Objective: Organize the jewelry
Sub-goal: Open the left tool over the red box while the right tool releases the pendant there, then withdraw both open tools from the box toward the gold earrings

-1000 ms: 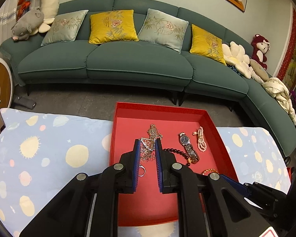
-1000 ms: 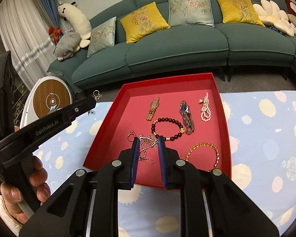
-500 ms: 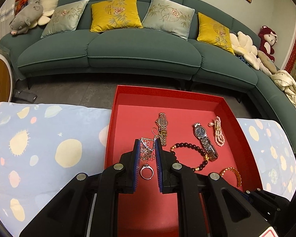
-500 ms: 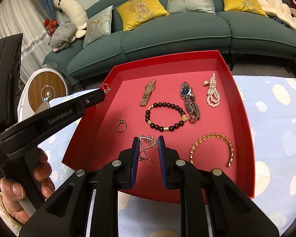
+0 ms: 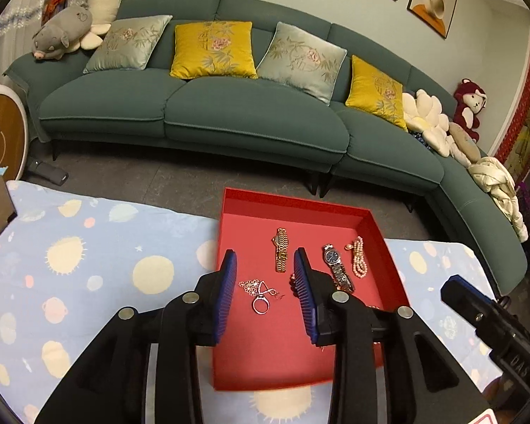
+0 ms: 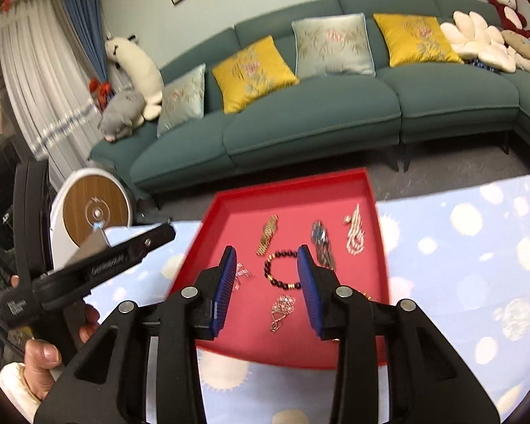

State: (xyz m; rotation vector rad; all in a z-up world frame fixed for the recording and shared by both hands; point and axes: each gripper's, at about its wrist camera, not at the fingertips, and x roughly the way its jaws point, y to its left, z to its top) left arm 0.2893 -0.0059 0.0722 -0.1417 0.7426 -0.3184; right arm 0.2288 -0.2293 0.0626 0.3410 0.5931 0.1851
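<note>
A red tray (image 5: 229,219) (image 6: 380,233) lies on a blue dotted cloth. It holds a gold watch (image 5: 281,249) (image 6: 267,235), a silver watch (image 5: 337,270) (image 6: 322,243), a pearl bracelet (image 5: 358,256) (image 6: 355,229), a dark bead bracelet (image 6: 282,274), a silver necklace with a ring (image 5: 261,295) and a second silver chain (image 6: 282,309). My left gripper (image 5: 265,296) is open above the necklace and ring. My right gripper (image 6: 268,286) is open above the bead bracelet and the chain.
A green sofa (image 5: 194,113) with cushions and soft toys stands behind the table. A round white and wood device (image 6: 92,208) stands at the left. The blue dotted cloth (image 5: 88,254) spreads to both sides of the tray.
Both grippers have opened. The left one let go of the necklace with the ring, the right one let go of the silver chain. Both pieces now lie in the tray, and both grippers have drawn back.
</note>
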